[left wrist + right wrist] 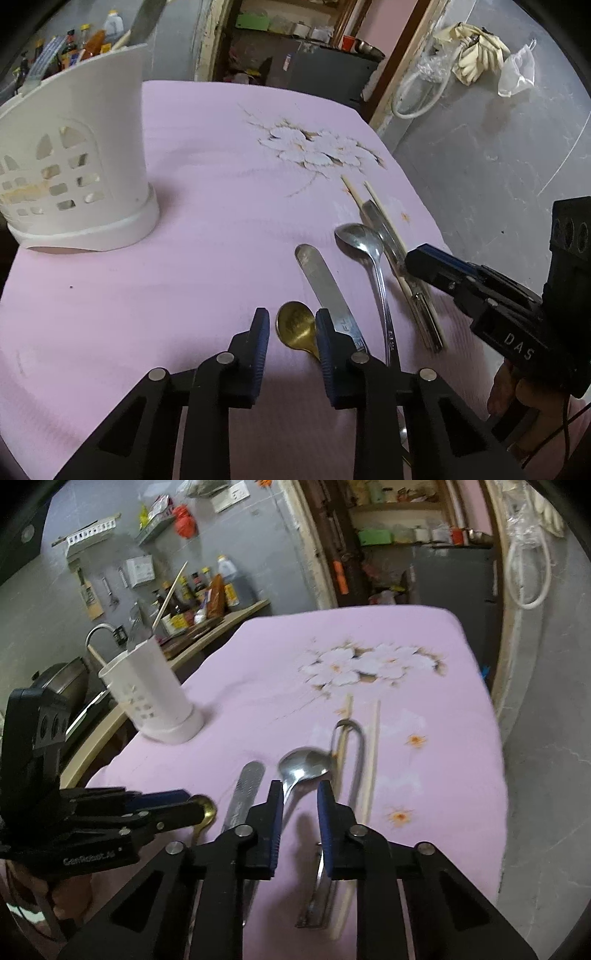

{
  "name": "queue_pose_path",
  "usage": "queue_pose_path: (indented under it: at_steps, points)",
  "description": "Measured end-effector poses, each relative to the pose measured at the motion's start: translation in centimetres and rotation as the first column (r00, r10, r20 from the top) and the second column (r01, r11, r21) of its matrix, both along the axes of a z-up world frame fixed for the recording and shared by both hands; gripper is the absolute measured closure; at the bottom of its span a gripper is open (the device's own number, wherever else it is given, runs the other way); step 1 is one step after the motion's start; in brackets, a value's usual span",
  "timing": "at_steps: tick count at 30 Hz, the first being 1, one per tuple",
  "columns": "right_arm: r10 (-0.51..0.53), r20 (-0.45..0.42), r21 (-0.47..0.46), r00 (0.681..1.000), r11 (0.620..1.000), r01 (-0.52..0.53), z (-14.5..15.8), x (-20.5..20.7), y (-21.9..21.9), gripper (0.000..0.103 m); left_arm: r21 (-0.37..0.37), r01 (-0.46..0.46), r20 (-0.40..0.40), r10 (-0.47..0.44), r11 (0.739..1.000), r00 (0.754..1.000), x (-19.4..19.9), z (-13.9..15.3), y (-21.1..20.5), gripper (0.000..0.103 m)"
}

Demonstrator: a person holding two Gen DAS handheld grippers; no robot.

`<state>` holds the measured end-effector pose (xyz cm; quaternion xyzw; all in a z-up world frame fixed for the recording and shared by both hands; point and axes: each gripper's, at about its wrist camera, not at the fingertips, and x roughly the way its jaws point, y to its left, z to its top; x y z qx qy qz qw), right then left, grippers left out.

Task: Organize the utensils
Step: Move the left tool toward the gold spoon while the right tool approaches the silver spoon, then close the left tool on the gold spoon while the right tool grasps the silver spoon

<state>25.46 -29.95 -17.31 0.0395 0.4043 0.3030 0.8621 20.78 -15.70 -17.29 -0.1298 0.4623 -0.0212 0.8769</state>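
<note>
While both grippers are hovering over the near end of the row, the small gold-coloured metal spoon is lying nearest the left gripper, bowl between its spread, empty jaws, handle running back toward the camera under the right-hand finger. Right of it, roughly parallel and pointing far-to-near: flat steel butter knife, large silver spoon, steel tongs-like piece, pair of pale wooden chopsticks. Right gripper is sitting above the silver spoon's neck, jaws parted, gripping nothing. White perforated plastic utensil holder is standing far left on the pink floral tablecloth, well apart. Gold spoon's handle end is hidden; the right-wrist view is motion-blurred, so the tongs' identity is uncertain.
</note>
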Motion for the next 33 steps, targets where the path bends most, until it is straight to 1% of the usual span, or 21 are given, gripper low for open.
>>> queue_pose_path:
  at_steps: [4, 9, 12, 14, 16, 19, 24, 28, 31, 32, 33]
  points:
    - [0.033, -0.054, 0.015, 0.998, 0.999, -0.032, -0.7, 0.5, 0.6, 0.089, -0.015, 0.0, -0.004, 0.0, 1.0, 1.0, 0.3, -0.2, 0.2, 0.082]
    - [0.039, -0.124, 0.039, 0.992, 0.999, -0.034, -1.6, 1.5, 1.0, 0.089, -0.039, 0.003, -0.009, -0.003, 0.999, 1.0, 0.7, -0.2, 0.4, 0.084]
    - [0.031, -0.165, 0.077, 0.986, 0.997, -0.019, -2.1, 2.3, 0.9, 0.089, -0.049, -0.004, -0.013, 0.003, 0.999, 1.0, 0.8, -0.2, 0.6, 0.089]
    - [0.031, -0.191, 0.106, 0.981, 0.994, -0.01, -2.4, 2.8, 0.8, 0.089, -0.062, -0.003, -0.019, 0.002, 0.998, 1.0, 0.9, -0.3, 0.7, 0.095]
    - [0.034, -0.213, 0.122, 0.976, 0.993, -0.008, -2.7, 3.2, 0.8, 0.089, -0.074, 0.002, -0.023, -0.004, 0.997, 1.0, 0.9, -0.3, 0.8, 0.096]
    - [0.032, -0.247, 0.14, 0.968, 0.99, 0.003, -3.1, 3.8, 1.1, 0.089, -0.071, 0.014, -0.035, -0.016, 0.997, 0.999, 1.0, -0.4, 0.6, 0.099]
    - [0.014, -0.299, 0.184, 0.954, 0.982, 0.043, -3.7, 4.6, 1.5, 0.089, -0.045, 0.02, -0.037, -0.022, 0.999, 0.999, 1.0, -0.1, 0.1, 0.099]
    - [-0.008, -0.336, 0.226, 0.942, 0.97, 0.089, -4.1, 5.2, 1.6, 0.089, -0.033, 0.008, -0.019, -0.009, 0.999, 1.0, 0.9, 0.8, 0.3, 0.1]
    - [-0.023, -0.376, 0.247, 0.926, 0.961, 0.124, -4.6, 5.7, 2.0, 0.089, -0.016, 0.002, 0.006, -0.002, 1.0, 1.0, 0.7, 1.9, 0.6, 0.1]
    - [-0.025, -0.38, 0.249, 0.924, 0.96, 0.129, -4.8, 5.8, 2.3, 0.09, -0.011, 0.0, 0.012, 0.0, 1.0, 1.0, 0.6, 2.1, 0.7, 0.1]
    - [-0.026, -0.378, 0.254, 0.925, 0.959, 0.13, -4.7, 5.7, 2.7, 0.094, -0.004, -0.002, 0.022, 0.002, 1.0, 1.0, 0.5, 2.5, 0.8, 0.1]
